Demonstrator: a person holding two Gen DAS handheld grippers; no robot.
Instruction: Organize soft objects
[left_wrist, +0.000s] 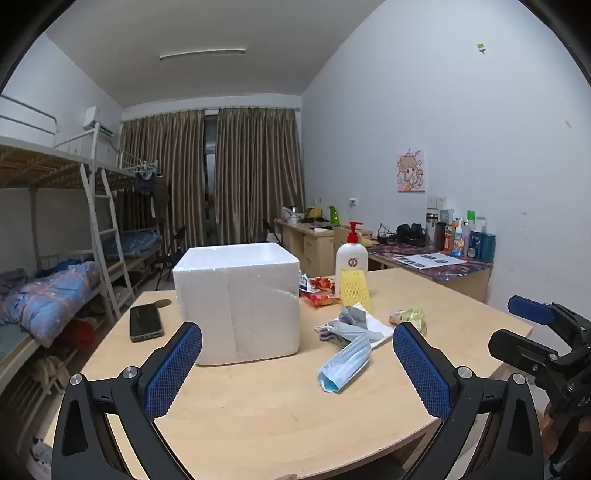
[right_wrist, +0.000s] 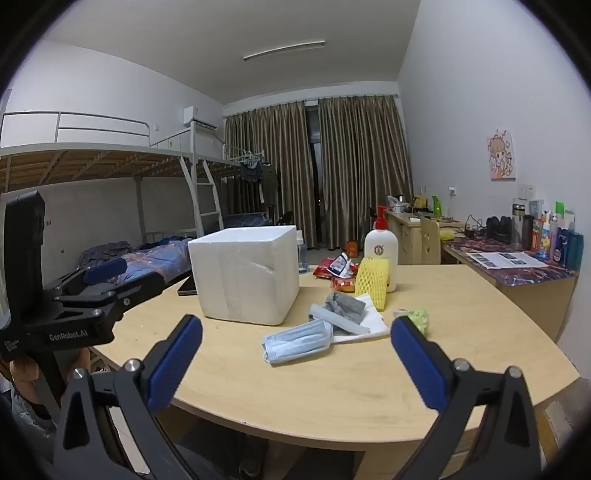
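nothing looks sorted yet: the left gripper (left_wrist: 297, 363) and right gripper (right_wrist: 296, 358) hover with jaws released and empty, while the blue face mask (left_wrist: 343, 365), grey cloth (left_wrist: 345, 326) and yellow foam net (left_wrist: 355, 290) lie loose mid-frame on the desk (left_wrist: 258, 406) beside the white foam box (left_wrist: 238, 299).

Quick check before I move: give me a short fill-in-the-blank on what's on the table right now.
1. The face mask lies on the table nearer the grippers than the white ___ box.
2. The pump bottle has a ___ pump head.
3. The yellow foam net leans against the ___.
4. Both the left gripper and the right gripper have their jaws ___, holding nothing.

Missing words: foam; red; pump bottle; open
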